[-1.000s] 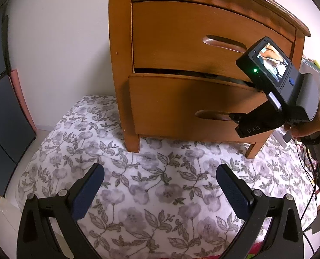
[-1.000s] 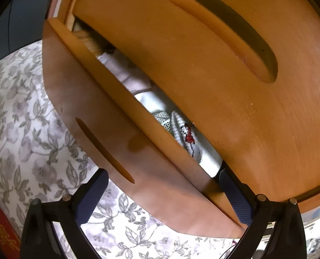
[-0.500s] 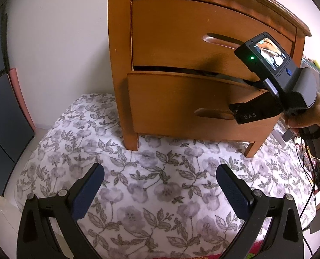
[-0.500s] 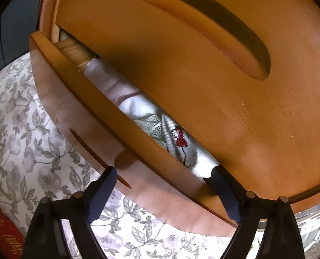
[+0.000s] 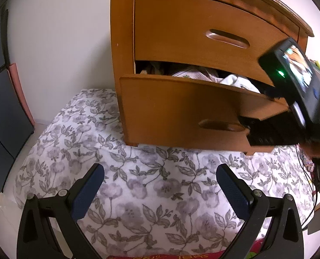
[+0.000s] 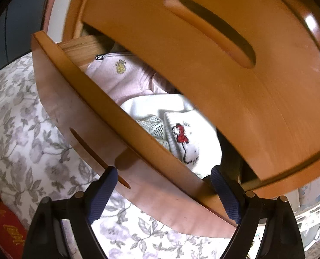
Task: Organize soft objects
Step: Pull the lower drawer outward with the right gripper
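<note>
Clothes point(image 6: 125, 79), pink and white, fill the half-open drawer point(image 6: 78, 112) straddled by wide right tongs point(image 6: 163, 191).

- The lower drawer point(image 5: 181, 108) is pulled partway out, so there's a gap over its front edge, but the upper drawer point(image 6: 203, 64) hangs right above it and keeps that gap tight.
- Folded clothes point(image 6: 125, 75) already fill most of the opening.
- The floral blanket point(image 5: 138, 183) in front of the nightstand point(image 5: 122, 43) is wide open.
</note>
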Motion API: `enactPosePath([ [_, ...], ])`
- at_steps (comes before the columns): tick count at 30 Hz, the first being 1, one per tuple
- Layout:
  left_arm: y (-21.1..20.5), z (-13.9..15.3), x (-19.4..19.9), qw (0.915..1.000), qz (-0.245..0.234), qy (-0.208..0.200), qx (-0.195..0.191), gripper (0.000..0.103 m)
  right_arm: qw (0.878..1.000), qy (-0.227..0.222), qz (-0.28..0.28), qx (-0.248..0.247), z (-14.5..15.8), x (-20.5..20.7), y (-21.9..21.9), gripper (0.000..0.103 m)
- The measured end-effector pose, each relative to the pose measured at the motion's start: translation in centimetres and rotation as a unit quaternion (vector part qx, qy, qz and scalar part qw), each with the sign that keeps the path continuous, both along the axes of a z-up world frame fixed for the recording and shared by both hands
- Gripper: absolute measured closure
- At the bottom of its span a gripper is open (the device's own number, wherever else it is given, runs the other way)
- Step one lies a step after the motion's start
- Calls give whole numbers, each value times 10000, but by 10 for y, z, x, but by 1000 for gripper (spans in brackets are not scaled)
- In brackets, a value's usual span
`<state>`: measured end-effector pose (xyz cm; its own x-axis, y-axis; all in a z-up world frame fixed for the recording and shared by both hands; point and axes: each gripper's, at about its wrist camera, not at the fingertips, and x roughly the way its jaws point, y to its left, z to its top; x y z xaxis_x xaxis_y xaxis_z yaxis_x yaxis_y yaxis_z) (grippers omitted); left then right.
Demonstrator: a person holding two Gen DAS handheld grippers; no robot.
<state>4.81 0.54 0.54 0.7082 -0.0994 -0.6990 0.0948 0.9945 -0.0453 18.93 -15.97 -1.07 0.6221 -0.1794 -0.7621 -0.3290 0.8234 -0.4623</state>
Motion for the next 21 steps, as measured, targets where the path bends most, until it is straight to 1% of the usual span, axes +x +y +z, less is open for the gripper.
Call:
enactPosePath([
  [4, 0, 0, -3, 10000, -14, 21, 58, 0, 10000, -24, 52, 16, 0, -21, 4, 13],
  [11, -1, 2, -8, 9999, -3, 5, 158, 0, 9999, 4, 111, 67, 2, -43, 8, 13],
  [14, -1, 1, -9, 9998, -1, 27, 172, 0, 9999, -21, 115, 89, 7, -46, 9, 13],
  [16, -1, 1, -9, 9998, 5, 48, 179, 0, 9999, -28, 93, 126, 19, -46, -2, 13],
  [20, -2, 2, -10, 9998, 12, 49, 204, 0, 9998, -28, 123, 125, 22, -46, -6, 13],
  [21, -3, 2, -10, 9998, 9, 45, 213, 0, 9998, -25, 126, 119, 18, -43, -1, 13],
])
